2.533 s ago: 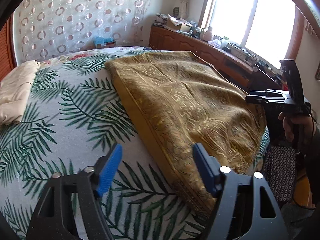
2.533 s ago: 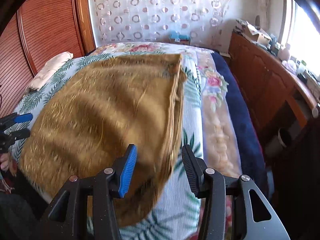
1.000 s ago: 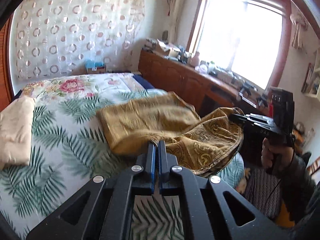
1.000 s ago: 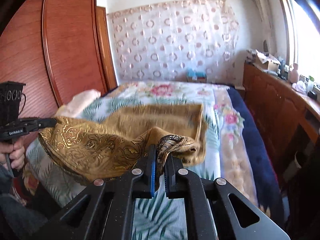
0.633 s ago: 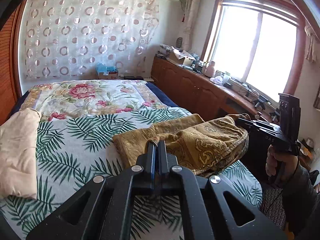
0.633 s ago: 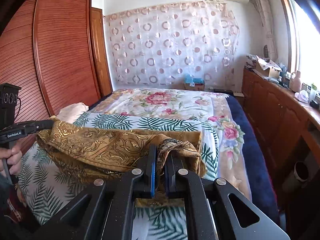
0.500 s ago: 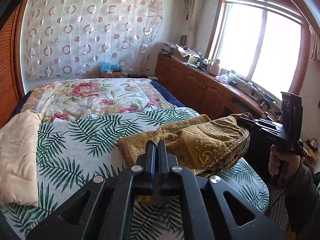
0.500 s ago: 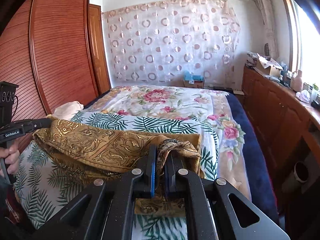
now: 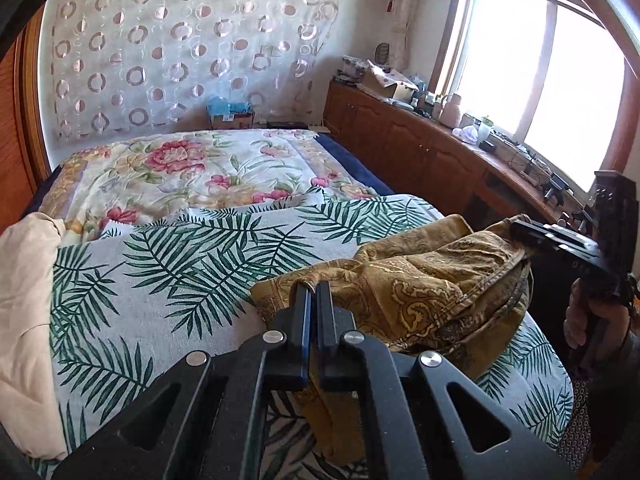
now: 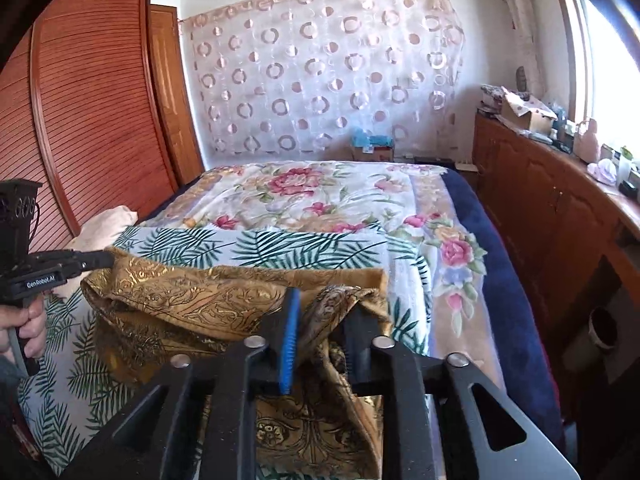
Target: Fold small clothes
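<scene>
Gold cloth (image 9: 420,292): lying bunched at near edge of bed (image 9: 168,264). Soft, limp, light; best gripped at corners. Left gripper (image 9: 313,292) clenching one corner; right gripper (image 10: 320,316) opening, corner slackening between jaws.

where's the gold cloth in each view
Left wrist: gold cloth lies right of centre, bunched on the bed's near edge, pinched in the left gripper.
Right wrist: cloth fills lower centre, left of and between the opening right gripper.
Shared landmark: circle-print curtain.
</scene>
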A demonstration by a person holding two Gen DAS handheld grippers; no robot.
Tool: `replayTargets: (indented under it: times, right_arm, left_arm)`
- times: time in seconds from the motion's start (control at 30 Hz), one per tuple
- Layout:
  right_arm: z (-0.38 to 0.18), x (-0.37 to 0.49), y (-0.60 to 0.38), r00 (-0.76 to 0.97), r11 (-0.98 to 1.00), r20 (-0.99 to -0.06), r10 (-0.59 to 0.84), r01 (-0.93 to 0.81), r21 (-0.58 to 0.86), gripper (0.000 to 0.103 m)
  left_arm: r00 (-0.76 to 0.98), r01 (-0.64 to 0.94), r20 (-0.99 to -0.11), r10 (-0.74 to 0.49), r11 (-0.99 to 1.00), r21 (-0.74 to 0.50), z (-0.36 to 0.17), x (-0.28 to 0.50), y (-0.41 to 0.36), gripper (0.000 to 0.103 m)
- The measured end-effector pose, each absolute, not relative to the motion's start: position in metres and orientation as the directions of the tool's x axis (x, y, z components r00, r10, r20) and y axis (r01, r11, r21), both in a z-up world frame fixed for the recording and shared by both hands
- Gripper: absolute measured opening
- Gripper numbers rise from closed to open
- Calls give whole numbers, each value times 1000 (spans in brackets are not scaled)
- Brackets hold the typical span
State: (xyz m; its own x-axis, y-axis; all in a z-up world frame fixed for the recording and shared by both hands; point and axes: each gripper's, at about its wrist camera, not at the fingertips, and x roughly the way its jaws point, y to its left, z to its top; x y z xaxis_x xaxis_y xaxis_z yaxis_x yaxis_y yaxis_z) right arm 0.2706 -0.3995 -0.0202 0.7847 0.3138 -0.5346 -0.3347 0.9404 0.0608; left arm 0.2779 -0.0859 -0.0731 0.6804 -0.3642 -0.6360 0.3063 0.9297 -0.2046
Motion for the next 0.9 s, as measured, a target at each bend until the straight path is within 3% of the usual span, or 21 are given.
replayTargets:
  times: [0.27,0.43,0.47,0.53,0.63,0.67,0.7,0.73,0.83,0.9]
  right_arm:
    - [-9,253,-410,806,950,-520,283,-311,35,45]
    - [-29,254,-401,752,932,-589,295,-361,5,46]
    - [-33,257,-398,741,930,-602,296,-368,4,46]
    - [-39,262,-390,720,919,-623,305,-393,-4,46]
    - [-42,271,-376,705,903,-641,304,-427,-42,45]
    - [-43,274,-372,700,897,-645,306,-439,-51,39]
    - [-43,277,-368,694,890,-650,310,-453,-59,19]
    - [-43,280,-364,687,884,-655,315,-464,-62,10]
    - [-33,284,-362,717,886,-621,317,-457,-74,3]
    - [-37,299,-380,744,935,-642,185,-335,-118,0]
  left_arm:
    - [656,307,-657,-373,926,-219,-82,290,-87,3]
    - [661,321,-634,-401,915,-244,-69,284,-82,7]
    - [666,322,-629,-401,915,-243,-67,284,-81,10]
    - [692,315,-614,-381,924,-218,-60,278,-79,45]
    - [712,319,-594,-375,926,-201,-51,272,-73,60]
    - [712,319,-596,-371,927,-196,-51,270,-70,65]
    - [713,317,-597,-367,929,-192,-51,269,-69,70]
    - [715,314,-599,-362,931,-187,-52,268,-68,71]
    - [700,309,-621,-352,934,-182,-60,265,-63,72]
    - [686,313,-636,-355,932,-183,-68,265,-63,72]
